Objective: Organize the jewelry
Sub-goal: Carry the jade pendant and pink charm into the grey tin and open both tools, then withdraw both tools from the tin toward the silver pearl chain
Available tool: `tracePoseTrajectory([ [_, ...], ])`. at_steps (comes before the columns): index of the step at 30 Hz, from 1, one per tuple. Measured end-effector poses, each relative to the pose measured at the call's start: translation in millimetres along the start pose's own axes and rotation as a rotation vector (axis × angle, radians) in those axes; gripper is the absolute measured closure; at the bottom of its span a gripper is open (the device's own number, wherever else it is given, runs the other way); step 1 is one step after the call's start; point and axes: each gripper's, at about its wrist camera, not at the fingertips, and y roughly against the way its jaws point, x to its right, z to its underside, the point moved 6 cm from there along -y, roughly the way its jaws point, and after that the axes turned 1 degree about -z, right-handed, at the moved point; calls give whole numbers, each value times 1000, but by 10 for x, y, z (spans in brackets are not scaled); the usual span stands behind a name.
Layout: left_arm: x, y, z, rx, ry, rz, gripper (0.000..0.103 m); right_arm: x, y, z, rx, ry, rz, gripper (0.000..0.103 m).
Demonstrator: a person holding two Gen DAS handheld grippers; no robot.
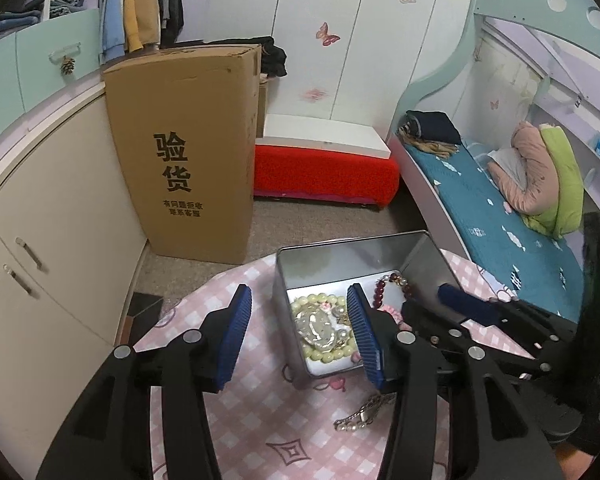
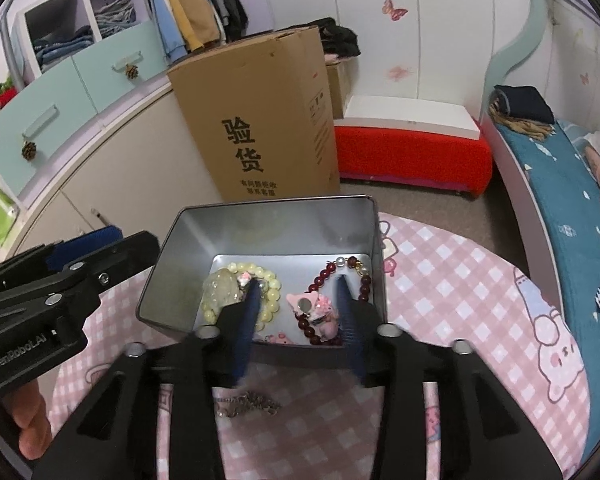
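An open metal tin (image 1: 352, 242) (image 2: 276, 202) stands on a pink checked cloth (image 1: 260, 420). It holds a pale green bead bracelet (image 1: 320, 356) (image 2: 274, 284) with a clear pendant (image 2: 220, 290), a dark red bead bracelet (image 1: 380, 288) (image 2: 320, 280) and a pink charm (image 2: 320, 308). My right gripper (image 2: 297, 280) reaches into the tin, open, the pink charm lying between its fingers untouched. My left gripper (image 1: 299, 290) is open, straddling the tin's near left wall. A silver chain (image 1: 360, 412) (image 2: 248, 402) lies on the cloth in front of the tin.
A tall cardboard box (image 1: 188, 152) stands on the floor behind the table, with a red bench (image 1: 324, 172) to its right. A bed (image 1: 500, 220) runs along the right, cream cabinets (image 1: 40, 240) along the left. A hand (image 2: 28, 420) holds the left gripper.
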Motion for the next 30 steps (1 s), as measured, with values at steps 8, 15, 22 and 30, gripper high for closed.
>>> tracePoseTrajectory([
  [8,-161,222,125,36,20,-59,46,-29,347,161,68,5,29,44],
  [15,-315,379,227,60,44,-105,46,-261,359,565,30,58,24,39],
  [22,-415,396,319,46,74,-114,46,-500,-30,847,-78,92,18,38],
  [30,-368,288,207,27,95,-65,46,-469,-175,848,-74,91,85,50],
])
